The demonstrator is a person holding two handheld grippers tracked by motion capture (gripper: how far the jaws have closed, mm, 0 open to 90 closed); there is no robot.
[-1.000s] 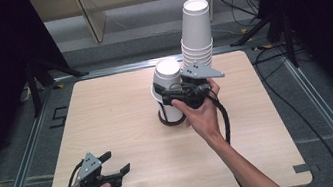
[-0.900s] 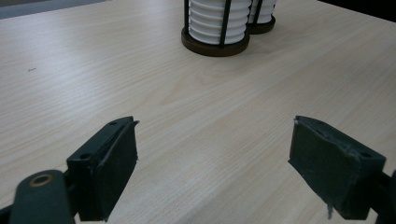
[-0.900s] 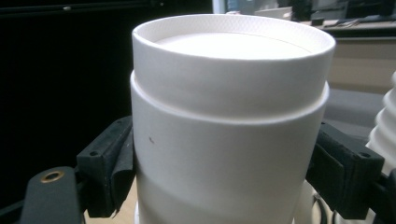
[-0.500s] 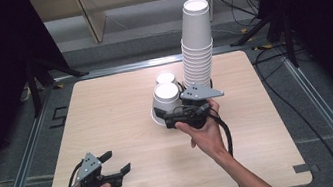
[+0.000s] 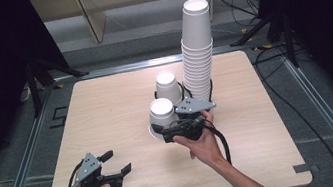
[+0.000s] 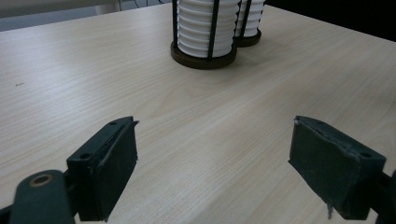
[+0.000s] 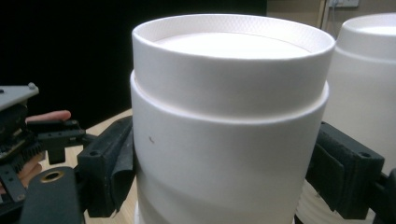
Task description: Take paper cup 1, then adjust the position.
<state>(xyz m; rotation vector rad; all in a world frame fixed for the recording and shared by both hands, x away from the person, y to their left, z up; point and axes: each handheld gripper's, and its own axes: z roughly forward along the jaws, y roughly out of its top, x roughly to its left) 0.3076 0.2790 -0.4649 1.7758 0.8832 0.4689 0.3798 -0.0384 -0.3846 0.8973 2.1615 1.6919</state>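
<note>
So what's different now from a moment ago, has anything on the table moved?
The right gripper has come down with the upside-down white cup between its jaws; a second ago it was raised higher, now it is low, close by the table, in front of the second cup. The left gripper, jaws apart and empty, has kept its place near the front edge, and the tall cup stack stands as before.

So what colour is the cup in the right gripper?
White, plain all over: the paper cup, clearest in the right gripper view.
</note>
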